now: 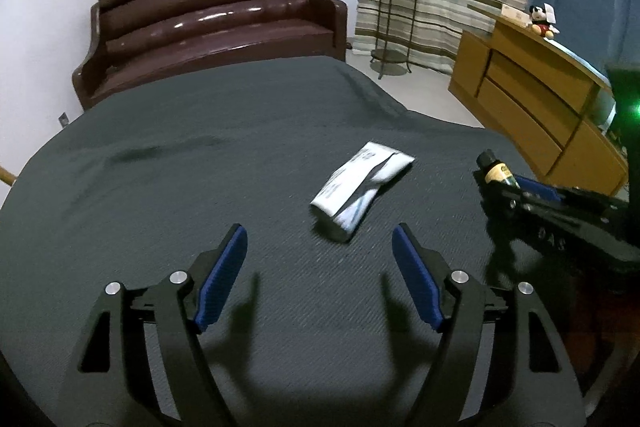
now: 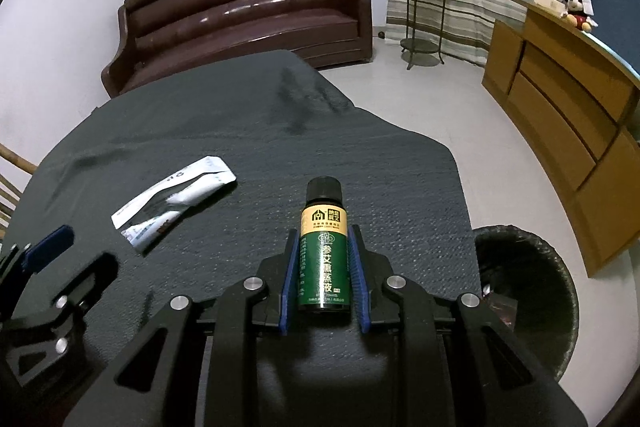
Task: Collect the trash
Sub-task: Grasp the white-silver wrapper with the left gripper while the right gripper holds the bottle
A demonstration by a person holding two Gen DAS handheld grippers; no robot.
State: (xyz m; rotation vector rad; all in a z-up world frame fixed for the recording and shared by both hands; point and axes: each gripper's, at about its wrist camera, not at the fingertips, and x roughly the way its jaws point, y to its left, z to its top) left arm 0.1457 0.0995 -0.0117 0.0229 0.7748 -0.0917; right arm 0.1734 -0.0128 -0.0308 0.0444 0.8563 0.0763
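Observation:
A crumpled white wrapper (image 1: 362,189) lies on the dark grey table cloth (image 1: 200,167); it also shows in the right wrist view (image 2: 172,201). My left gripper (image 1: 320,247) is open and empty, just short of the wrapper. My right gripper (image 2: 324,239) is shut on a small green bottle (image 2: 324,259) with a black cap, held above the table's right part. The bottle's cap and tan label show in the left wrist view (image 1: 494,169), with the right gripper (image 1: 500,187) to the right of the wrapper.
A black-lined trash bin (image 2: 528,291) stands on the floor right of the table. A brown sofa (image 1: 216,23) is behind the table, a plant stand (image 1: 396,7) beside it, and a wooden cabinet (image 2: 568,115) along the right wall.

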